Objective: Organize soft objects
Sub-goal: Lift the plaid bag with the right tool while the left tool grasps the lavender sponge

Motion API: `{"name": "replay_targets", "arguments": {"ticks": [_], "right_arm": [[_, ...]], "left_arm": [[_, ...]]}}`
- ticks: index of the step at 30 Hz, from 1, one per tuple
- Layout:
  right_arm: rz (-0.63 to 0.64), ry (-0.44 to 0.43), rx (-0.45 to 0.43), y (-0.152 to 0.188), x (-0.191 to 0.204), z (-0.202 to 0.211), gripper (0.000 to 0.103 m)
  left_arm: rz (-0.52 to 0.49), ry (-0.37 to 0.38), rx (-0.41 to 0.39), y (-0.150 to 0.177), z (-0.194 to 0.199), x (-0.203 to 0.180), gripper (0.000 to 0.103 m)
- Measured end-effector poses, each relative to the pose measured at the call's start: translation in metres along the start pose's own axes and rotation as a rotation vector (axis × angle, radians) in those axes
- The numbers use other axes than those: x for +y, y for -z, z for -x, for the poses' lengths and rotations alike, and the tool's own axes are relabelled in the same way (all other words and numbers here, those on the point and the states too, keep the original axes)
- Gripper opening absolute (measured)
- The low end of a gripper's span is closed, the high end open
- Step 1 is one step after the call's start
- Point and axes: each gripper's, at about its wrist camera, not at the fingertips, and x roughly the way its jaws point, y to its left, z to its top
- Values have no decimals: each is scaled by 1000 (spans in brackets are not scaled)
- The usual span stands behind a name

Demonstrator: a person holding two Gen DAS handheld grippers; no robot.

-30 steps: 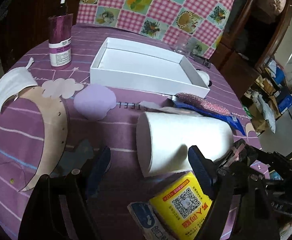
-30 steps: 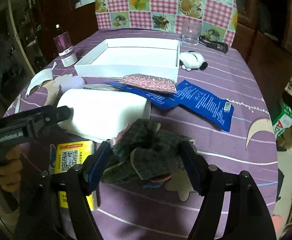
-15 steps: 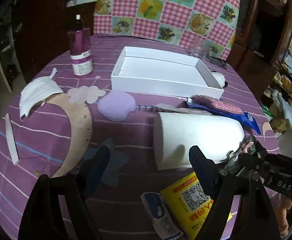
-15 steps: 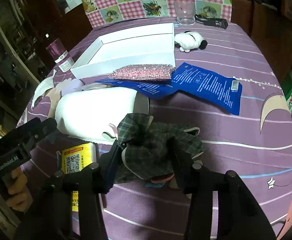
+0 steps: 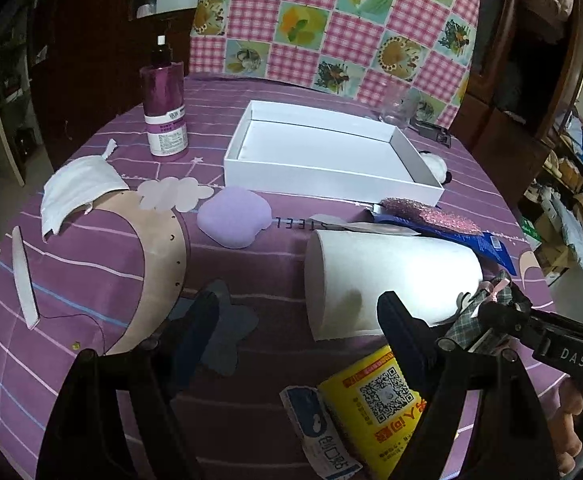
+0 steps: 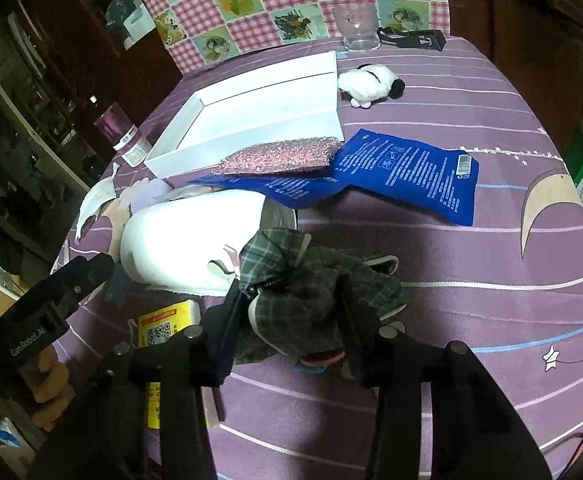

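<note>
My right gripper (image 6: 291, 312) is shut on a green plaid cloth bundle (image 6: 303, 272) and holds it just above the purple tablecloth; the bundle also shows in the left wrist view (image 5: 487, 308). My left gripper (image 5: 297, 324) is open and empty, above the table in front of a white paper roll (image 5: 387, 280) lying on its side. An empty white box (image 5: 323, 156) stands at the back. A lilac sponge (image 5: 233, 220), a pink glittery pad (image 6: 279, 156), a white face mask (image 5: 77, 188) and a small white plush toy (image 6: 367, 80) lie around it.
A purple bottle (image 5: 163, 112) stands left of the box. A glass (image 6: 357, 28) and a black clip (image 6: 411, 38) stand behind it. A blue packet (image 6: 407, 172) lies right of the roll. A yellow tissue pack (image 5: 379, 404) lies near me. The table edge curves round.
My right gripper has closed on the plaid bundle and lifted it a little. My left gripper has drawn back and up, so more of the table shows.
</note>
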Motion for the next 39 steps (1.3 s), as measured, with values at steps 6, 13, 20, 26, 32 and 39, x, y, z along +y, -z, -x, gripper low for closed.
{"name": "replay_targets", "arguments": {"ticks": [6, 13, 20, 26, 32, 39], "right_arm": [[1, -3, 1, 0, -1, 0, 46], [-8, -7, 1, -1, -2, 2, 46], [-17, -12, -10, -2, -4, 4, 46], [-26, -10, -34, 0, -3, 11, 44], [-27, -21, -77, 1, -1, 22, 42], [-1, -31, -168, 3, 8, 40, 41]], "left_arm": [[-7, 25, 2, 1, 0, -1, 82], [-24, 8, -22, 2, 4, -4, 82], [-10, 10, -28, 1, 4, 0, 82], [-27, 25, -32, 1, 4, -2, 82], [13, 105, -27, 0, -2, 14, 82], [79, 103, -55, -6, -1, 47, 81]]}}
